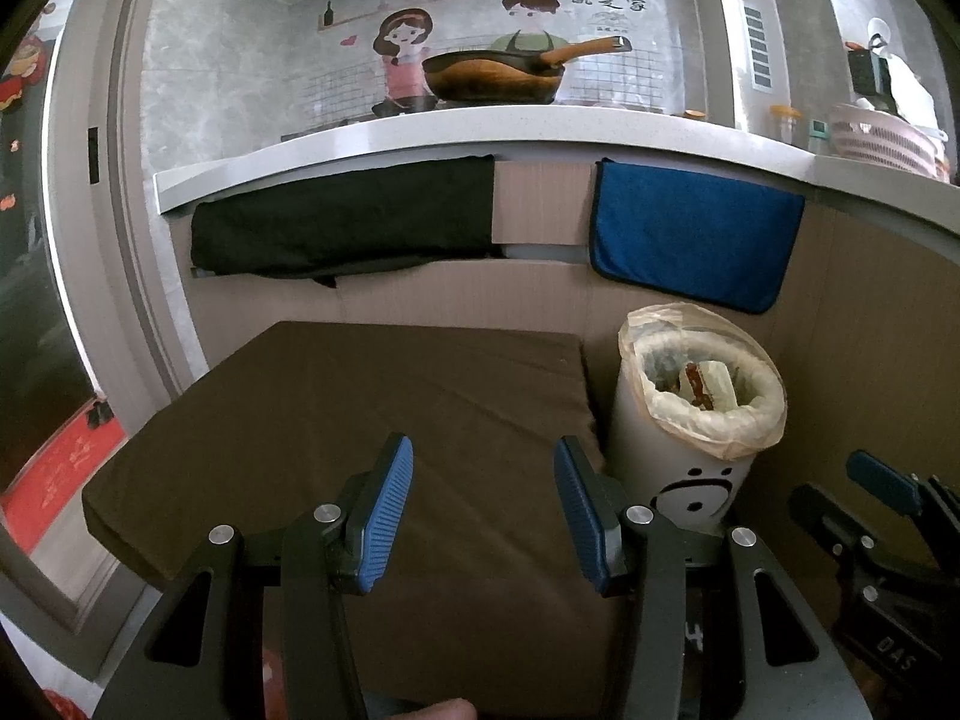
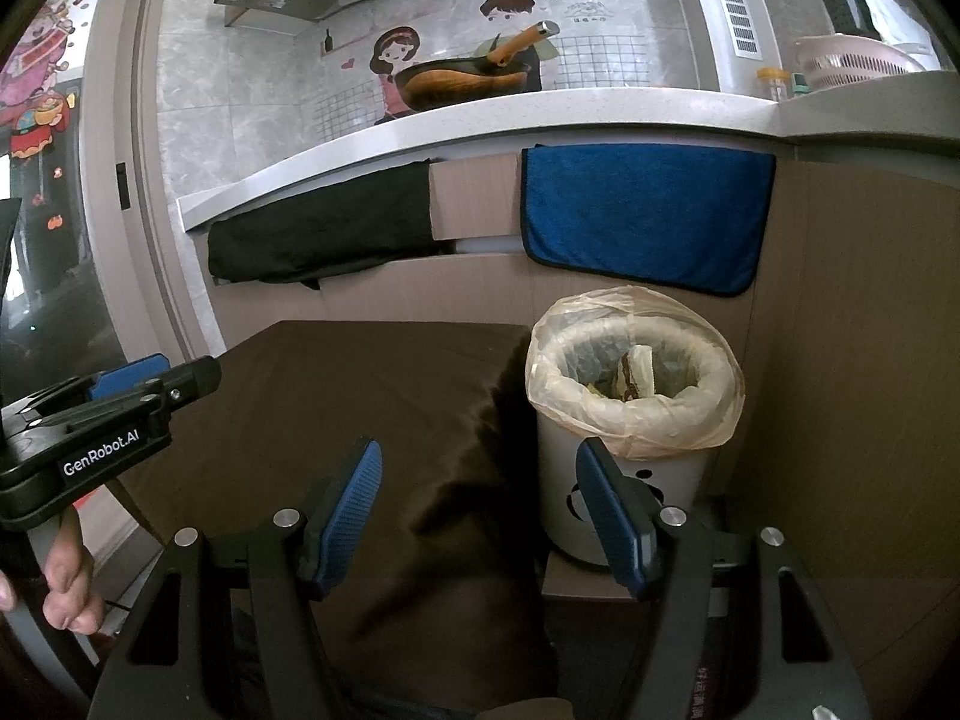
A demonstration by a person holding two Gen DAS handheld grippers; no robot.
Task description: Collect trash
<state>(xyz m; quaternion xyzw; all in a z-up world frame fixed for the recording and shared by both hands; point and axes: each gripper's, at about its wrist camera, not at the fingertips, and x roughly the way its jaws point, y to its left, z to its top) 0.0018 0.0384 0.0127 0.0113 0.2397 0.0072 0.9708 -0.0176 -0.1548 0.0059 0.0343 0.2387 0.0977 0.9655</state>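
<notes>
Left gripper (image 1: 483,516) over brown mat (image 1: 360,420), jaws spread wide, nothing between them. Mat bare, no loose trash anywhere I can spot. Right gripper (image 2: 480,516) near mat's right edge, also wide open, empty. Far right: white bin (image 2: 630,480) with bag liner, wrappers (image 2: 636,375) already inside. Looks pretty much done, maybe nothing left.

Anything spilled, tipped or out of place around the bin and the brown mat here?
Nothing stands out. The white bin stands upright beside the brown mat, its bag folded over the rim, with scraps inside. No litter shows on the mat. Both grippers, left and right, are open and hold nothing.
</notes>
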